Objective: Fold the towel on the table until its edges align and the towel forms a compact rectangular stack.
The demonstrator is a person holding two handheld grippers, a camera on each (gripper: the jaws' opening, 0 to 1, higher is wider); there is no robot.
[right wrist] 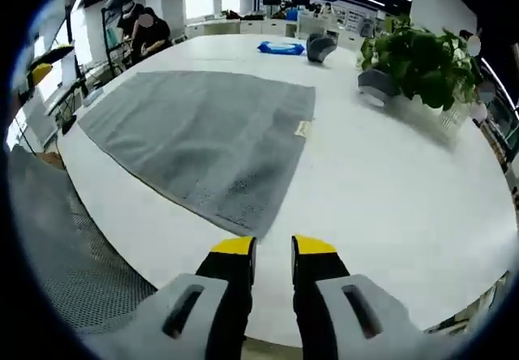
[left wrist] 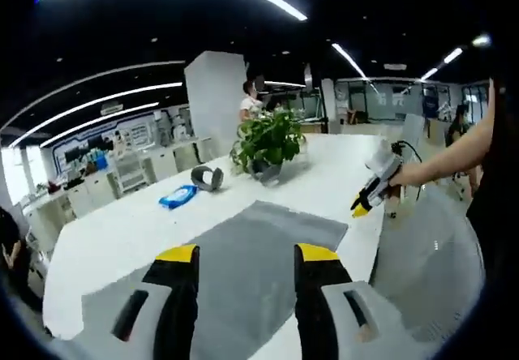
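Left gripper view: the left gripper hangs over the near end of the grey towel, jaws spread wide apart with nothing between them. The towel lies flat and fully spread on the white table, one far corner reaching toward the table's edge. Out to the right, a hand holds the right gripper above that edge, yellow tips close together. Beyond the towel stand a potted plant, a grey strap-like thing and a blue packet.

Right gripper view: the right gripper sits over bare table, jaws nearly together with only a slim gap, gripping nothing, just short of the towel's near edge. A small label shows at the towel's side hem.

Handling call: this looks like soft terry cloth, light and limp, so it should sag and drape once lifted, not hold a line. Best bet is a pinch at two corners of one short edge, one per gripper, carried across to meet the opposite edge.

Containers: the plant's grey pot holds leafy greenery; whether the blue packet holds anything, I cannot tell.
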